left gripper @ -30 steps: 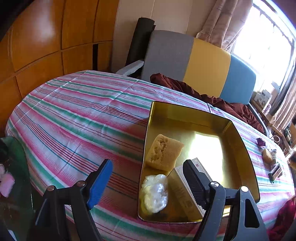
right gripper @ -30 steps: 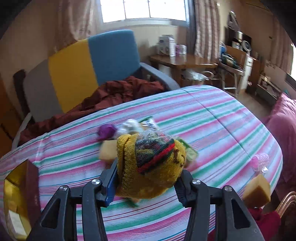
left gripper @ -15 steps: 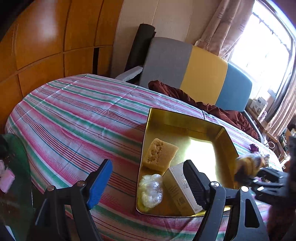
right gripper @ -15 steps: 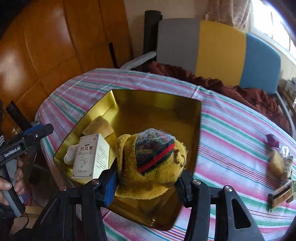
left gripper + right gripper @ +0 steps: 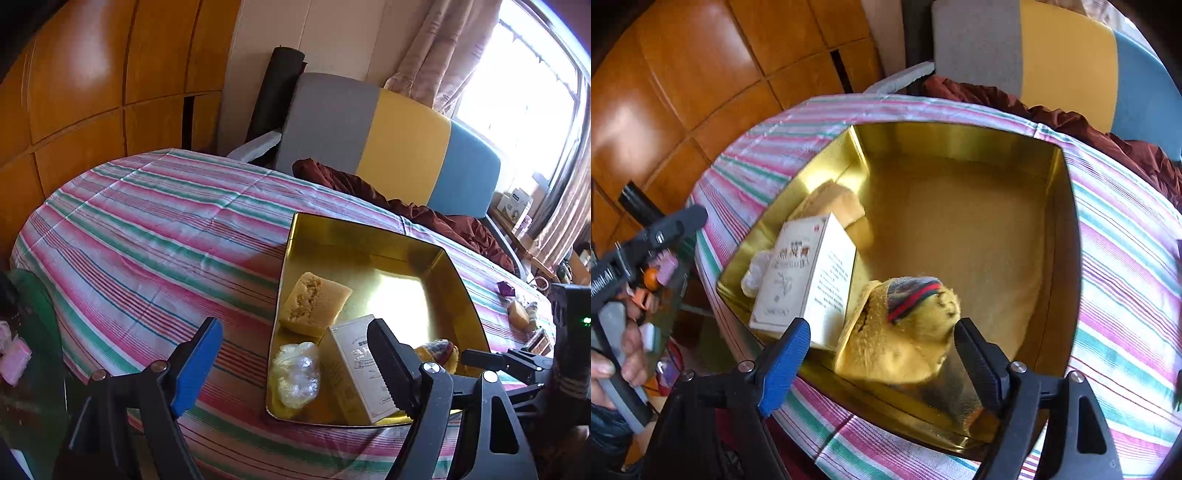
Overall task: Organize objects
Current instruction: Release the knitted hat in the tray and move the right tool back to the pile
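Note:
A gold tin [image 5: 369, 240] [image 5: 1067, 221] sits on the striped tablecloth. Inside it are a tan sponge [image 5: 314, 302] [image 5: 834, 203], a white box [image 5: 354, 373] [image 5: 805, 280] and a crumpled plastic bag [image 5: 295, 373] [image 5: 757, 266]. A yellow knit hat [image 5: 905, 332] [image 5: 439, 350] rests on the tin's floor beside the box. My right gripper [image 5: 881, 325] hovers over it, jaws opening; the blue pad stands well clear and the black one sits at the hat's edge. My left gripper [image 5: 293, 328] stands open and empty at the tin's near left corner.
Small loose items [image 5: 517, 314] and a purple piece [image 5: 506, 288] lie on the cloth to the tin's right. A grey, yellow and blue chair [image 5: 388, 147] with a maroon cloth stands behind the table. Wooden panels [image 5: 92, 92] line the left wall.
My right gripper swung with the hat from the table's far side to over the tin, sank, and spread its jaws; the hat now lies in the tin. The left gripper stayed put.

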{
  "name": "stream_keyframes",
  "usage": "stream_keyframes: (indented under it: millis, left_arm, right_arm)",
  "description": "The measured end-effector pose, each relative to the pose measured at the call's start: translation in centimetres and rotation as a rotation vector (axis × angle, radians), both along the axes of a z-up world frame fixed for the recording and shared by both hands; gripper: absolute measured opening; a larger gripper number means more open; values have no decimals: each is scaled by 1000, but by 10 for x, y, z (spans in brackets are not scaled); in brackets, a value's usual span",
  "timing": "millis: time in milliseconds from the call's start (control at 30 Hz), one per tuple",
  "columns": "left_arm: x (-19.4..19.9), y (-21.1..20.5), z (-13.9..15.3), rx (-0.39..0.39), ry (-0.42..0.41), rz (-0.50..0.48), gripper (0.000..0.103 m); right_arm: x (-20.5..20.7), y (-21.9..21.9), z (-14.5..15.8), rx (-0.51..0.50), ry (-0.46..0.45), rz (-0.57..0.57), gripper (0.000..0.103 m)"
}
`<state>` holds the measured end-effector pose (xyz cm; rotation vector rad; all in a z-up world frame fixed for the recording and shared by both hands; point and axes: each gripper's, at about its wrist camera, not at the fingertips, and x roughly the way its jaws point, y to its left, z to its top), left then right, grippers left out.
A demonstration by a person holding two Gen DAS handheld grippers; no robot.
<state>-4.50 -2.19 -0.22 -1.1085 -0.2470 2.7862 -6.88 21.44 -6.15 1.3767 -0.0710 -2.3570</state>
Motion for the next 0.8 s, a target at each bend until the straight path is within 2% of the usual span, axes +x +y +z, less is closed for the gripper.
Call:
stream_keyframes:
  millis: [133,300,467,800]
  left_arm:
    - [2,13,8,-15,24,-34,81]
    - [0,34,12,-24,29,-87,81]
    - [-1,60,15,-34,28,-156,81]
    - [-3,110,17,-62,21,-263,81]
  right_arm:
    - [11,21,19,-54,41,-49,82]
    - [14,68,38,-57,89,-178,82]
    - [17,135,50,-62,94,-378,82]
    - [31,301,62,-57,94,-819,82]
